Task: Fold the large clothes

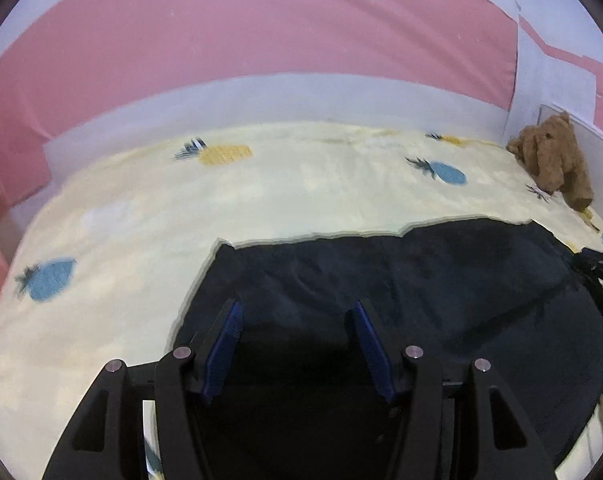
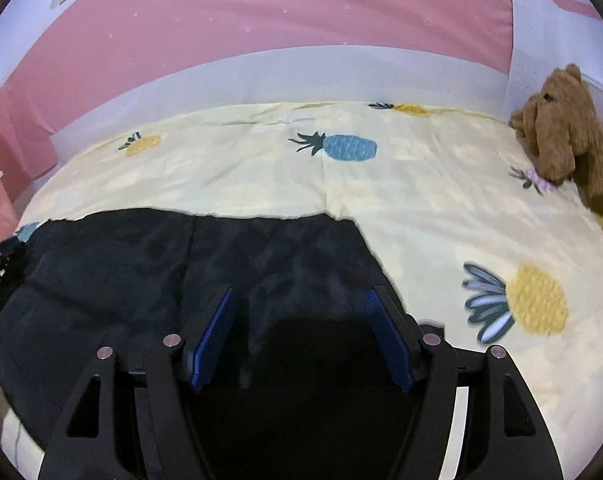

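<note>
Left gripper [image 1: 297,312]: jaws apart, empty, above the garment's left part.
Right gripper [image 2: 301,300]: jaws parted, empty, over its right part.
Black garment [image 1: 421,288]: spread flat on pineapple-print sheet [image 1: 301,184].
Far right: brown plush dog [image 2: 561,136].

What we cannot make out

We lose the near part of the black garment [image 1: 381,280] under the left tongs [image 1: 297,312] and their dark frame, and its lower edge runs out of the picture. In the right wrist view the garment [image 2: 181,260] likewise vanishes beneath the right tongs [image 2: 299,300]. A black object [image 1: 599,264] at the left view's right rim is cut off and we cannot name it. The bed sheet's [image 1: 141,208] prints smear with blur, and the brown plush toy's [image 2: 561,136] far side is clipped by the rim.
</note>
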`<state>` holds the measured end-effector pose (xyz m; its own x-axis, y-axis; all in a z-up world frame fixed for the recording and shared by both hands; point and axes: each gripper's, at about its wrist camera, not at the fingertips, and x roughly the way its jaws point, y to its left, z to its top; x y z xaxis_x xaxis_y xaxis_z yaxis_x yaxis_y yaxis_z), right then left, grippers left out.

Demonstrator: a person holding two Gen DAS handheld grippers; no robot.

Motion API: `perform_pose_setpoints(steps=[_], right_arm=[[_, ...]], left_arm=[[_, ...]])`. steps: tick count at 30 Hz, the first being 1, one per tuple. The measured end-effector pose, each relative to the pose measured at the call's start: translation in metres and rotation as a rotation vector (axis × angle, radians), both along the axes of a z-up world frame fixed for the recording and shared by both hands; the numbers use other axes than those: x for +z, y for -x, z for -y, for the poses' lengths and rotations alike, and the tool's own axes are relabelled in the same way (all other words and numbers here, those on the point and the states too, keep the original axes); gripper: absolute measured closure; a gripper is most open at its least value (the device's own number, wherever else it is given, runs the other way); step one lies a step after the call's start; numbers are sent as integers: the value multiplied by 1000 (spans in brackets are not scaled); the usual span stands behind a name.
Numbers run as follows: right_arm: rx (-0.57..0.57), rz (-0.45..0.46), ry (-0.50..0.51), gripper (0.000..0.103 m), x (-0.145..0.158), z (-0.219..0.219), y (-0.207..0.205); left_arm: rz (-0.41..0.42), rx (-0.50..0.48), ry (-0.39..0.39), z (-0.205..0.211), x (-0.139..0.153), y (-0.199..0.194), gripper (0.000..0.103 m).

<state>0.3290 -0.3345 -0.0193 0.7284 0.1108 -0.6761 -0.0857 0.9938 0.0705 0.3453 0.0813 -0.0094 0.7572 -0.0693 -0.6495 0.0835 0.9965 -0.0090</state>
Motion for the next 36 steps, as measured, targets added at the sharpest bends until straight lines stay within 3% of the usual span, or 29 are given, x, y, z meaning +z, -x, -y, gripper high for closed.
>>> perform_pose_setpoints(steps=[3,5,10,15,18,25,29,32,36], right_arm=[[-21,-81,19,35,-25,5,-27],[-30,-108,-20,35,-41,13,-34],[-41,-103,-52,35,-58,19,-37],[-52,-104,-37,35,-59,15,-41],[-73,-92,-16,35,-43,15,-32],[-46,27,-29,35,-5,34,47],[-50,-2,-1,35,-24,38,68],[-65,-42,-71,34,-42,49,65],[-84,-54,-98,29,-45,55,57]], left_arm=[[-43,59,26,-19,-9,-25,45],[-93,93,48,-29,-27,-38,45],[-80,85,102,-33,-49,-41,44],[-91,91,102,-32,-58,-45,44],[-107,94,101,-32,-53,-48,44],[-8,95,132,-55,-4,11,45],[-35,108,150,-71,-21,39,46],[-71,114,173,-74,-42,41,46],[-78,115,165,-71,-46,34,46]])
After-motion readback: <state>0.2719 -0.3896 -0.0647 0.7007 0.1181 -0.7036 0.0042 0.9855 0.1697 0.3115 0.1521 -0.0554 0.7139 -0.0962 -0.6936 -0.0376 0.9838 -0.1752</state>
